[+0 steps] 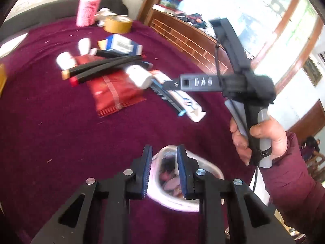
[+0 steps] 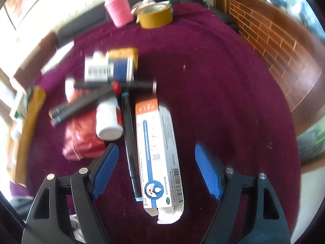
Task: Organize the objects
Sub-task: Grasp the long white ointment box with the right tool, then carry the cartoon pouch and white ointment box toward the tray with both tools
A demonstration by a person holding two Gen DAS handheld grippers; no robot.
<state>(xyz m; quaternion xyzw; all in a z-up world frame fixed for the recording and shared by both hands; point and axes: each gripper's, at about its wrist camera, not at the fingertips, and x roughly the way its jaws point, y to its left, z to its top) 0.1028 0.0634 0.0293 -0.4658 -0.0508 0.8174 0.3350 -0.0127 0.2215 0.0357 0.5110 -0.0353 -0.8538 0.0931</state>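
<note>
Your left gripper (image 1: pixel 164 168) points down over a clear tub (image 1: pixel 195 174) on the maroon cloth (image 1: pixel 61 132); its blue pads stand narrow, close to the tub's near rim, but blur hides whether they pinch it (contents look pinkish, not readable). Your right gripper (image 2: pixel 156 168) hangs wide and empty above a long white carton (image 2: pixel 158 156), with a black pen (image 2: pixel 130 142) lying just beside the carton's left edge.

The cloth covers the whole surface. The clutter sits mid-cloth: a red packet (image 1: pixel 113 93), two black tubes (image 1: pixel 101 69) crossing over it, a white bottle (image 2: pixel 108 120) next to the pen, and a blue-and-white box (image 2: pixel 113 67) behind. At the far edge stand a pink cup (image 1: pixel 87 10) and a tape roll (image 1: pixel 117 23), near each other.

Room: wooden railing (image 1: pixel 182 34) off the right edge, bright window (image 1: pixel 274 16) beyond it. Your right hand (image 1: pixel 262 140), in a maroon sleeve (image 1: pixel 292 183), grips the handle
</note>
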